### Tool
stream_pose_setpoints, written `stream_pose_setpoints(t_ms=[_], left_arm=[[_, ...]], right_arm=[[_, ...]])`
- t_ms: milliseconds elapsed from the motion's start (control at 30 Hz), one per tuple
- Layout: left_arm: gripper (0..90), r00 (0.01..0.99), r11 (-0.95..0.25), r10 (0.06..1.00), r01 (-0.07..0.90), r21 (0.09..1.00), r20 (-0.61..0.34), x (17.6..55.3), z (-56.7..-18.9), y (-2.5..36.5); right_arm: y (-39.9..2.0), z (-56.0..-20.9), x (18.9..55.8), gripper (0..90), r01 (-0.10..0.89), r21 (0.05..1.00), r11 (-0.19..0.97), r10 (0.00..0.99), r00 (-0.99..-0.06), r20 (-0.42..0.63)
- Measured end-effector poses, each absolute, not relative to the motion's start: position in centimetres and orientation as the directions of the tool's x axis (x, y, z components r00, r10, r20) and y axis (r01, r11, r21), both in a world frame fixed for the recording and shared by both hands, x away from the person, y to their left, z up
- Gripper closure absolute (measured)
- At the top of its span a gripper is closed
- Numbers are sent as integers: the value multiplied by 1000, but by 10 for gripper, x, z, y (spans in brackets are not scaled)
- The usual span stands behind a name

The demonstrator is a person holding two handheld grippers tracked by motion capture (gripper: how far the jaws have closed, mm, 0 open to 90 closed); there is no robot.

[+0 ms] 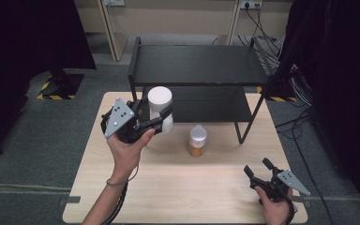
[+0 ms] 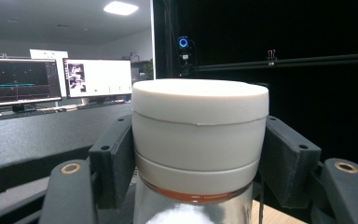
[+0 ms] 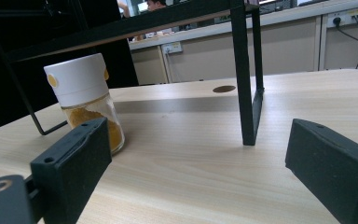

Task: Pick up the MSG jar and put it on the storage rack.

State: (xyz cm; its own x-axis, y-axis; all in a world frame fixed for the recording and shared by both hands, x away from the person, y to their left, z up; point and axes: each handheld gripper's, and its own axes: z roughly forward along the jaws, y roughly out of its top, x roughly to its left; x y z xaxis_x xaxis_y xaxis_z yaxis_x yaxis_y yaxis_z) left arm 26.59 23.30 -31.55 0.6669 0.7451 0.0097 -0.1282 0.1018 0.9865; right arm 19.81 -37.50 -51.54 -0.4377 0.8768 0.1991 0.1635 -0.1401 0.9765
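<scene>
A black two-tier rack (image 1: 197,65) stood at the far edge of the table (image 1: 183,187). The left gripper (image 1: 161,121) pinched a white-lidded jar (image 1: 160,112) just below its lid, raised before the rack. The right gripper (image 1: 258,168) rested near the table's front edge, jaws spread and empty. A smaller yellow-filled jar (image 1: 198,140) sat between them.

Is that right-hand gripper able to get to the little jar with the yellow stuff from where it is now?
Probably yes. The right gripper stands open with nothing between its jaws, and bare table lies between it and the yellow-filled jar. The shelf leg stands off to one side, not across the way.
</scene>
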Motion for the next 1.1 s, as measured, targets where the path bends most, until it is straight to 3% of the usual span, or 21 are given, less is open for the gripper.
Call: stream_pose_setpoints(t_ms=[1100], left_arm=[[333,645,121,764,-152,981,5,281,-264,230]], right_arm=[[-376,-516,199,71,167,975,-150,874,-438,209]])
